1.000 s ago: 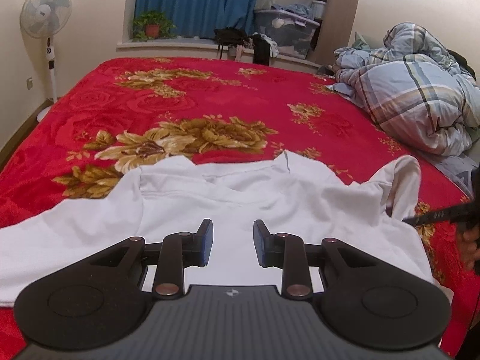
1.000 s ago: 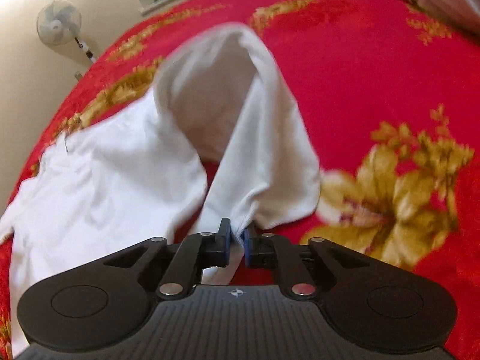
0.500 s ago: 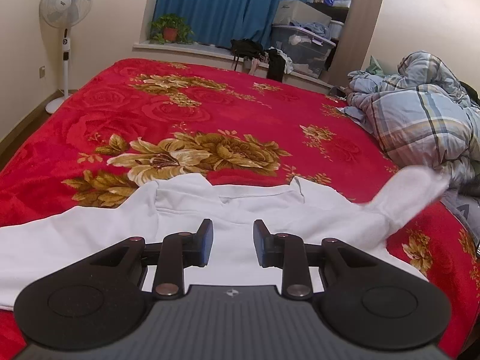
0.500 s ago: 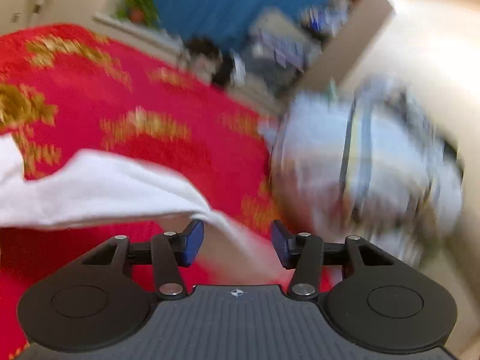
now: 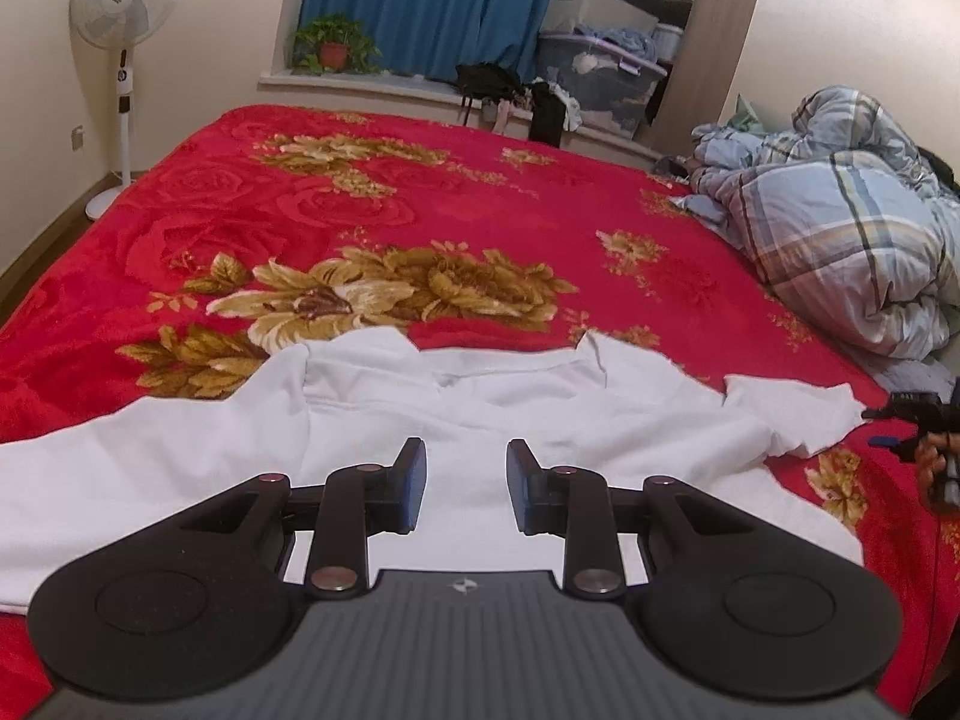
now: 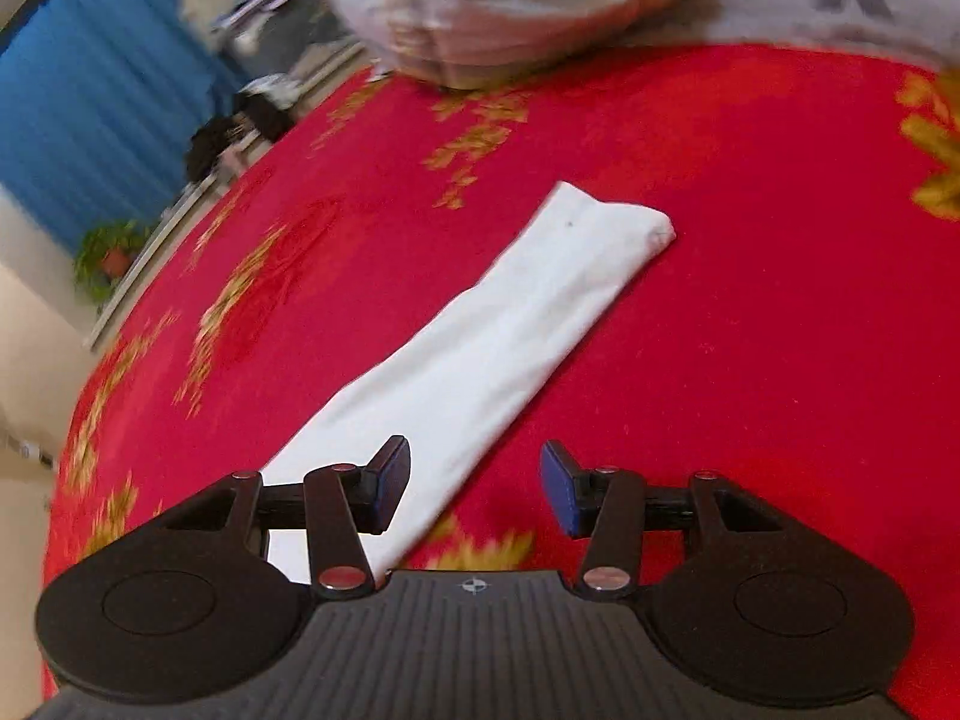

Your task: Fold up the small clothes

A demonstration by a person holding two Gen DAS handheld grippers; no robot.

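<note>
A white long-sleeved shirt (image 5: 540, 408) lies spread on the red flowered blanket (image 5: 420, 210), collar toward the far side. My left gripper (image 5: 466, 480) hovers over the shirt's body, open, with nothing between its fingers. The shirt's right sleeve (image 6: 510, 330) lies flat and straight on the blanket (image 6: 750, 300), its cuff pointing away. My right gripper (image 6: 474, 480) is open above the near part of that sleeve, and the cloth runs under the left finger without being pinched. In the left wrist view the sleeve end (image 5: 798, 414) lies beside the right gripper (image 5: 882, 426), held by a hand (image 5: 936, 462).
A bundled plaid duvet (image 5: 840, 240) takes up the bed's far right side. Beyond the bed are a standing fan (image 5: 123, 6), a potted plant (image 5: 333, 45) on the sill, blue curtains and a storage box (image 5: 594, 78). The right wrist view is blurred at its top.
My right gripper opened and let go of the sleeve, then swung out to the right. The sleeve, lifted and folded over before, now lies stretched flat. The left gripper stayed open over the shirt.
</note>
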